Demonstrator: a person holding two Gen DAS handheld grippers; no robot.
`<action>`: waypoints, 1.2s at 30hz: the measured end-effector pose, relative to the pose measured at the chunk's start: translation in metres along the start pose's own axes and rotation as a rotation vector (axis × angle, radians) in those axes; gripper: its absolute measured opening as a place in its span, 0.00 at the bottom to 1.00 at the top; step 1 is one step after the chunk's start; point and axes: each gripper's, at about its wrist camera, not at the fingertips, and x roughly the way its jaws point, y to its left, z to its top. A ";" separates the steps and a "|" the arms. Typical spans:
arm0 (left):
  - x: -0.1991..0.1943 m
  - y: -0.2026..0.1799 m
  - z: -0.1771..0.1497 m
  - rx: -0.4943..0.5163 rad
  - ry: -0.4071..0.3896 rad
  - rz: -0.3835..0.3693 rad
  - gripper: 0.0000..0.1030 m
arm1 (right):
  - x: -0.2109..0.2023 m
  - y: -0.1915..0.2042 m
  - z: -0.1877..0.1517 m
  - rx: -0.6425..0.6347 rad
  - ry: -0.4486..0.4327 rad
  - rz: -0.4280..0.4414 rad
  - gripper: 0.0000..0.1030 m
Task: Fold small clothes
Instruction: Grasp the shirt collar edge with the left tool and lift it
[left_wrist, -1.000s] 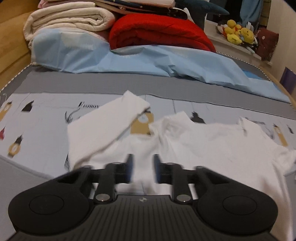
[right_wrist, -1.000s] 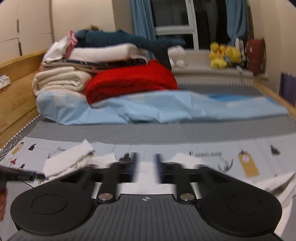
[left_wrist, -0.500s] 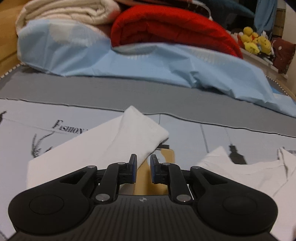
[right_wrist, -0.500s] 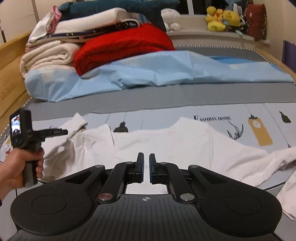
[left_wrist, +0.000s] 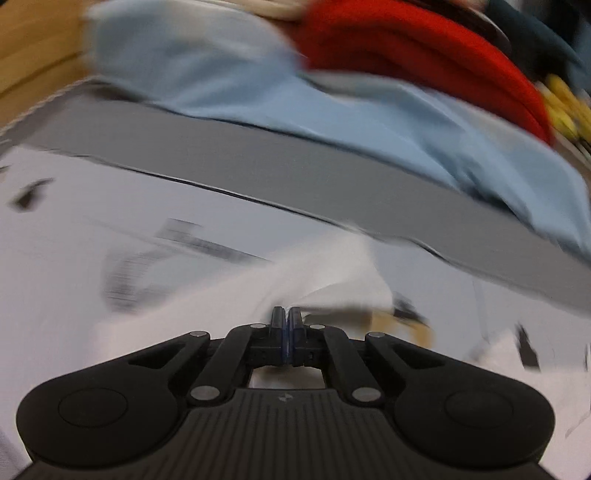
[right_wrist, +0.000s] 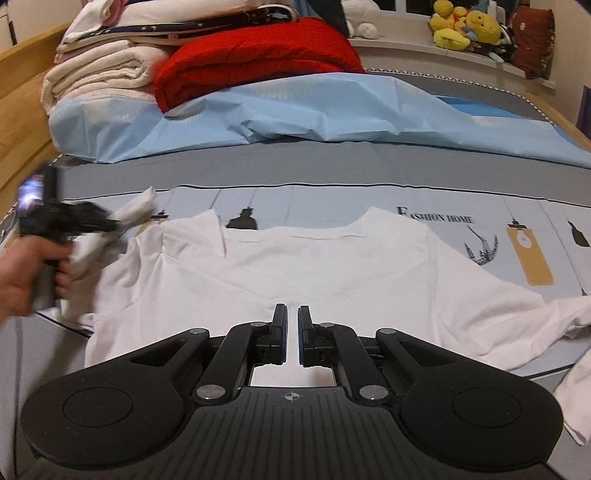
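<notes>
A white long-sleeved shirt (right_wrist: 295, 269) lies spread on the printed bed sheet (right_wrist: 424, 199), collar towards the far side. My left gripper (left_wrist: 287, 314) is shut on the shirt's left sleeve (left_wrist: 332, 273); the left wrist view is blurred. In the right wrist view the left gripper (right_wrist: 110, 223) shows at the far left, held in a hand, with the sleeve (right_wrist: 142, 205) bunched at its tip. My right gripper (right_wrist: 292, 325) is slightly open and empty, low over the shirt's body near its lower middle.
A light blue sheet (right_wrist: 314, 107) is heaped across the far side of the bed. Behind it lie a red blanket (right_wrist: 258, 59) and stacked cream bedding (right_wrist: 96, 74). Yellow plush toys (right_wrist: 465, 26) sit on the sill. A wooden bed frame (right_wrist: 22, 107) runs along the left.
My left gripper has closed on the sleeve's end and is moving fast with it. My right gripper has come lower and closer over the shirt, its jaws still slightly apart.
</notes>
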 end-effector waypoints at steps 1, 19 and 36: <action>-0.012 0.020 0.004 -0.033 -0.015 0.026 0.01 | -0.001 -0.002 0.001 0.010 0.000 -0.006 0.05; -0.178 0.197 -0.044 -0.310 -0.021 0.335 0.22 | -0.035 -0.016 0.002 0.048 -0.057 0.013 0.05; -0.095 0.113 -0.103 0.136 0.226 0.252 0.15 | -0.057 -0.066 -0.009 0.085 -0.081 -0.065 0.05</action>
